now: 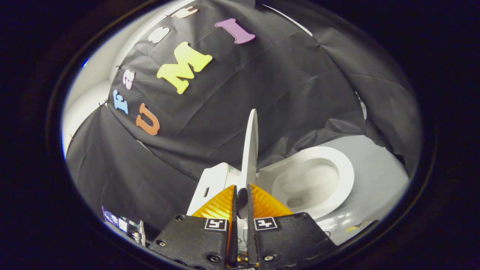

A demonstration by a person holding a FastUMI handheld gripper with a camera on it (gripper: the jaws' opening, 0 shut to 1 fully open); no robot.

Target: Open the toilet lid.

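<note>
Lid (250, 150) of the toilet stands raised, seen edge-on, rising from between the fingers of the claw (242, 198), which is nearly closed and pinches its lower edge. Seat (347, 176) and bowl (307, 183) lie exposed beside it. Tank (213, 183) sits just behind. Judged mostly done; what remains is leaning it back and letting go.

The toilet lid (250, 150) stands upright on edge, its lower edge pinched between the two fingers of the gripper (242, 198). The open toilet bowl (313, 180) lies to its right, the cistern (215, 183) to its left. The booth's cloth wall (281, 93) hangs behind them.
</note>
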